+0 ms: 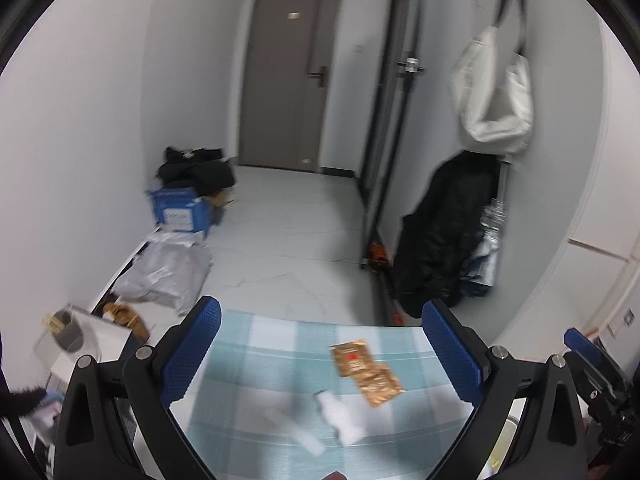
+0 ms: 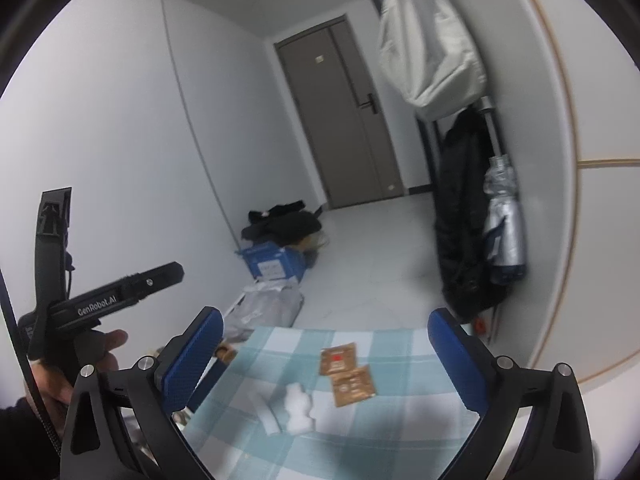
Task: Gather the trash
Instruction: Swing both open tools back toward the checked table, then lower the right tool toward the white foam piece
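Both of your tongs stand wide apart with nothing between the pads: the left tongs (image 1: 320, 356) and the right tongs (image 2: 326, 358) each frame the same patch of checked cloth (image 1: 256, 344) on the counter, and neither touches anything.

The trash lies ahead of you and a little below both pairs, out on the cloth. Two brown sachets (image 1: 366, 372) lie flat, corner to corner, the far one with a red mark on it. Nearer you sits a crumpled white tissue (image 1: 340, 416), and just to its left a flat white strip (image 1: 296, 426), blurred in the left view.

In the left wrist view the sachets sit right of centre, closer to the right-hand finger; the pair runs diagonally, from far-left to near-right. In the right wrist view the sachets (image 2: 347, 374) fall close to the middle of the gap, while the tissue (image 2: 298, 408) and strip (image 2: 265, 410) lie left of centre, toward your left hand (image 2: 86, 354), which shows at that view's left edge gripping its handle.

So, as I judge it, your right tongs are better lined up on the sachets, your left on the white scraps. The sachets lie flat, so you will likely need to come down steeply and close across the short side.
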`<state>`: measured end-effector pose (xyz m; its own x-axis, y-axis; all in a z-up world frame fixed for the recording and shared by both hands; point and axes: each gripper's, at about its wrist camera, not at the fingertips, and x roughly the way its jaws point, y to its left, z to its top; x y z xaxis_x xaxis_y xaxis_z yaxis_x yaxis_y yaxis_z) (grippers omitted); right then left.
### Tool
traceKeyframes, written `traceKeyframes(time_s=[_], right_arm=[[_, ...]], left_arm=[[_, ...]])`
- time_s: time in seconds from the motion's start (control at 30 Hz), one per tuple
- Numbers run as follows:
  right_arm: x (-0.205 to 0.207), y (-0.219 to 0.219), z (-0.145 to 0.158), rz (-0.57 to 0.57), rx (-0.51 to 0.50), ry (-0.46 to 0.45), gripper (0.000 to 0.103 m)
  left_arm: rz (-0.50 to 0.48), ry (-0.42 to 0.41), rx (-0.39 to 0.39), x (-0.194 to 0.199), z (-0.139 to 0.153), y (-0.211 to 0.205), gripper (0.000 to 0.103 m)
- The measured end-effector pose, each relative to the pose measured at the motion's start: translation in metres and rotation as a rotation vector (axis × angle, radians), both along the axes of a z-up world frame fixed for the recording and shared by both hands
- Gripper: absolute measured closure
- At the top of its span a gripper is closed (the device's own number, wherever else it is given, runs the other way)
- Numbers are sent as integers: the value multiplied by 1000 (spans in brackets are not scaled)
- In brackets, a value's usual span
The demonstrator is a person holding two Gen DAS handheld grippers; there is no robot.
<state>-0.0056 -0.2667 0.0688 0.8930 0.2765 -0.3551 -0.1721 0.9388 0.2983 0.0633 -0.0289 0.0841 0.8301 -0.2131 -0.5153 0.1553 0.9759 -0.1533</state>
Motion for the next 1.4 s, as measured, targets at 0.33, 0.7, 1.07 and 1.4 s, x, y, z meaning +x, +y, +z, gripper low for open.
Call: traceKeyframes(time_s=[0.33,0.7,1.07,1.4], right_arm=[[40,51,-42,62,-101,119,0],[88,83,-101,137,-207,320,0],[154,137,-160,276,-313,571,14],[178,164,-188,352,-422,668,35]], left_arm=[[119,84,-17,16,-55,50,1],[115,193,-46,24,-83,84,1],[163,254,-60,36,-93,109,1],[121,288,-84,39,-97,109,1]])
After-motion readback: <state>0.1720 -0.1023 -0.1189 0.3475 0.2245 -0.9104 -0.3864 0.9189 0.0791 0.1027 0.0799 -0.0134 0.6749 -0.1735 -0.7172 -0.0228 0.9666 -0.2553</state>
